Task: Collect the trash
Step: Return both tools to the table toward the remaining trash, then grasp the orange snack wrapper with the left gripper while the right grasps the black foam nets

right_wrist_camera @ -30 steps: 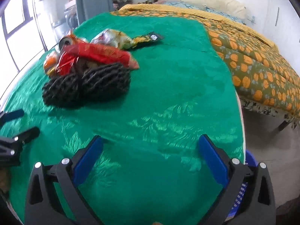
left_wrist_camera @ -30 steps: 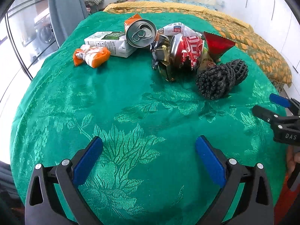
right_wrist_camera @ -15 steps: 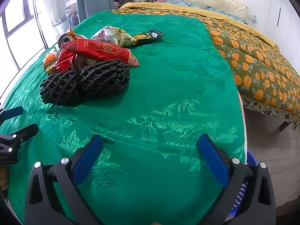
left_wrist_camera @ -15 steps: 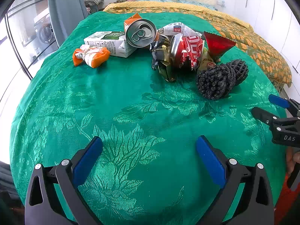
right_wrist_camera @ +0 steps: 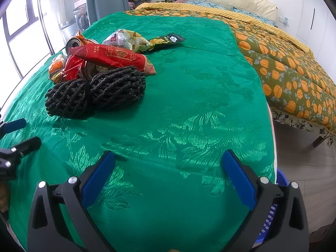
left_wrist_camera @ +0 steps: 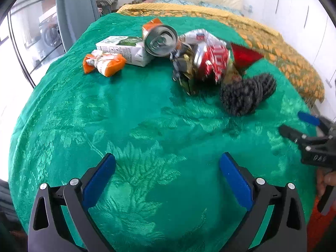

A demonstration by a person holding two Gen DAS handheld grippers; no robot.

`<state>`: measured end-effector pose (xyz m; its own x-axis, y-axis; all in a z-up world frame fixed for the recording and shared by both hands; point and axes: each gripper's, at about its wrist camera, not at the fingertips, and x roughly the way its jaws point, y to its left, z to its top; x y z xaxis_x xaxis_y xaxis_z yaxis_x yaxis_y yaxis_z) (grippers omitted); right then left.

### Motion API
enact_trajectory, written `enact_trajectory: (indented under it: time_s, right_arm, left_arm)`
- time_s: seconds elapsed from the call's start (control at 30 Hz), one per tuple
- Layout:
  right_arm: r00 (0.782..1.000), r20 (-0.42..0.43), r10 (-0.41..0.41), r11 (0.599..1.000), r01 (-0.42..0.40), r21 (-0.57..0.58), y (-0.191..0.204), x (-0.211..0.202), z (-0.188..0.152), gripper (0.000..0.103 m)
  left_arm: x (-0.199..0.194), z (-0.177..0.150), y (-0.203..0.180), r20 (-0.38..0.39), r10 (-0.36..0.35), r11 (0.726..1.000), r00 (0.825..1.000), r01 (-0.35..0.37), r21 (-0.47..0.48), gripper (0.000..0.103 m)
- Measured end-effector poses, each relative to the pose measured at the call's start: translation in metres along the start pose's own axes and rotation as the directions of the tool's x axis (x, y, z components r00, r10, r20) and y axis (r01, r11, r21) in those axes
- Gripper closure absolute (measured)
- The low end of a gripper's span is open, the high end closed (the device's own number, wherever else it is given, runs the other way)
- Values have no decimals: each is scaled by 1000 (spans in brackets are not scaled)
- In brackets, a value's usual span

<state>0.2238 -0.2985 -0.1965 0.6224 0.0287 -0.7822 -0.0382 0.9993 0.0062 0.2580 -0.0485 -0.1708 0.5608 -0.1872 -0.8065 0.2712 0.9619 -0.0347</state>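
Note:
Trash lies in a heap on the green cloth (left_wrist_camera: 130, 113): an orange wrapper (left_wrist_camera: 104, 64), a white-green carton (left_wrist_camera: 124, 49), a silver can (left_wrist_camera: 160, 41), a crushed red can (left_wrist_camera: 212, 63), a red packet (right_wrist_camera: 111, 57) and a black mesh bundle (left_wrist_camera: 247, 94), also in the right wrist view (right_wrist_camera: 96, 91). My left gripper (left_wrist_camera: 167, 178) is open and empty over the cloth's near part. My right gripper (right_wrist_camera: 168, 176) is open and empty near the cloth's right edge; it also shows in the left wrist view (left_wrist_camera: 302, 126).
A pale snack bag (right_wrist_camera: 126, 40) and a dark sachet (right_wrist_camera: 168, 40) lie behind the heap. A bed with an orange-patterned quilt (right_wrist_camera: 289, 71) runs along the right. A blue basket (right_wrist_camera: 273, 210) sits below the table edge. A curtain (left_wrist_camera: 73, 6) and window stand at left.
Both grippers have shifted slightly; the right wrist view has risen and drawn back a little from the heap. Nothing was taken hold of.

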Motion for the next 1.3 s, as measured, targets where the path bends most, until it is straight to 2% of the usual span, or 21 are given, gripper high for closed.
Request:
enact_trajectory:
  time_s: [0.1, 0.23, 0.33, 0.4, 0.53, 0.67, 0.77, 0.83, 0.9, 1.1, 1.13, 1.17, 1.2, 1.23, 1.3]
  right_arm:
    - [1000, 1, -1, 1000, 1, 0, 0, 0, 0, 5]
    - [1000, 0, 0, 1000, 0, 0, 0, 0, 0, 5]
    - [1000, 1, -1, 1000, 1, 0, 0, 0, 0, 5]
    - [1000, 1, -1, 1000, 1, 0, 0, -1, 0, 5]
    - [1000, 1, -1, 1000, 1, 0, 0, -1, -1, 5]
    - [1000, 1, -4, 1000, 4, -1, 0, -1, -1, 5]
    - [1000, 2, -5, 1000, 5, -3, 1, -1, 0, 5]
    - [1000, 2, -5, 1000, 5, -2, 1, -1, 0, 5]
    - [1000, 2, -5, 1000, 5, -2, 0, -1, 0, 5]
    - [1000, 2, -4, 1000, 4, -2, 0, -1, -1, 5]
    - [1000, 2, -4, 1000, 4, -2, 0, -1, -1, 5]
    - [1000, 2, -4, 1000, 4, -2, 0, -2, -1, 5]
    - [1000, 2, -3, 1000, 3, -1, 0, -1, -1, 5]
    - [1000, 2, -4, 1000, 4, -1, -1, -2, -1, 5]
    - [1000, 3, -3, 1000, 3, -1, -1, -2, -1, 5]
  left_arm:
    - [2, 23, 21, 37, 46, 998, 998, -45, -45, 4]
    - [28, 68, 45, 18, 94, 989, 995, -91, -113, 4]
    - [55, 96, 64, -4, 150, 973, 989, -148, -179, 4]
    - [62, 103, 80, -17, 187, 957, 982, -186, -221, 5]
    - [44, 97, 115, -17, 195, 939, 981, -192, -286, 5]
    - [22, 78, 135, -17, 219, 941, 976, -216, -262, 5]
    - [16, 77, 133, 3, 163, 969, 987, -160, -190, 5]
    - [17, 84, 124, 16, 163, 978, 986, -160, -134, 5]
    - [32, 100, 116, -2, 176, 981, 984, -175, -85, 5]
    - [68, 124, 119, -45, 209, 971, 977, -213, -111, 6]
    - [70, 124, 120, -44, 214, 970, 976, -218, -105, 15]
    - [72, 122, 120, -51, 213, 971, 976, -218, -97, 32]
    - [72, 119, 120, -59, 203, 974, 977, -208, -92, 42]
    - [71, 116, 120, -48, 174, 979, 984, -178, -95, 58]
    - [60, 109, 116, -36, 179, 979, 983, -182, -94, 58]
